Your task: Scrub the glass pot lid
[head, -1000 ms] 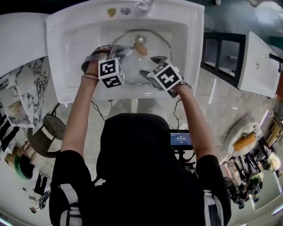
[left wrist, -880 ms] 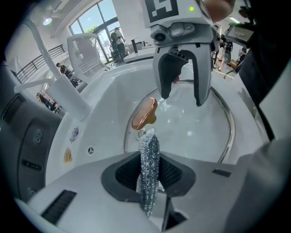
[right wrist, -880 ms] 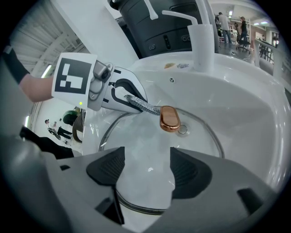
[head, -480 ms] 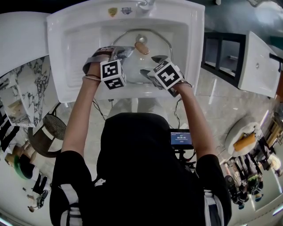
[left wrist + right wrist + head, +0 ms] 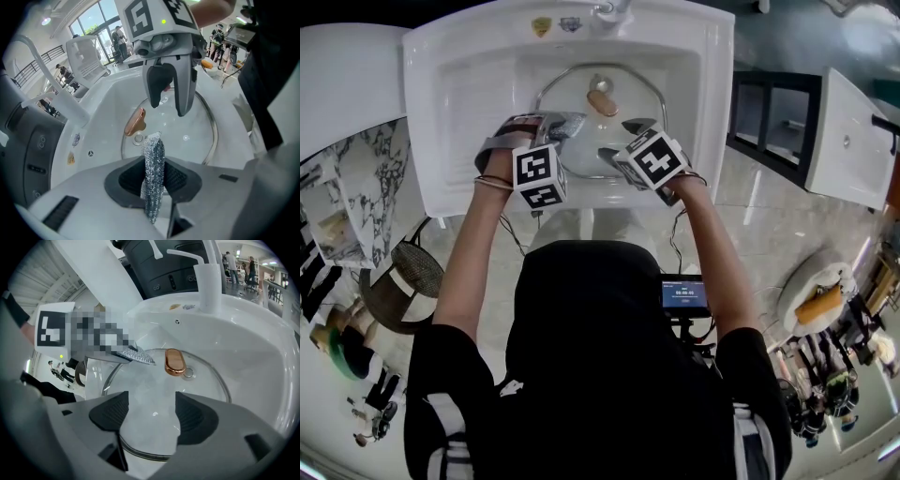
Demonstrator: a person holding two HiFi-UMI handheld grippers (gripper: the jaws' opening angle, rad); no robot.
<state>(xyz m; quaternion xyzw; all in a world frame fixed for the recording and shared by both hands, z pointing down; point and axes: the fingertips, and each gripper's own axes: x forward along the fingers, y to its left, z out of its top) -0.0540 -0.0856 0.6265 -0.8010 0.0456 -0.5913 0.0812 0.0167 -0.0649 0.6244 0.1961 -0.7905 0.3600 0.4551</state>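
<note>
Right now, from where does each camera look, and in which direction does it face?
Head view: on the person's head, looking steeply down into the sink at the glass lid; both forearms, the torso, the left gripper and the right gripper show.
Left gripper view: on the left gripper, looking along its jaws, shut on a scrubbing pad, across the lid toward the right gripper.
Right gripper view: on the right gripper, jaws apart over the lid, facing the faucet.
Shared: both gripper views show the lid's copper-coloured handle.
</note>
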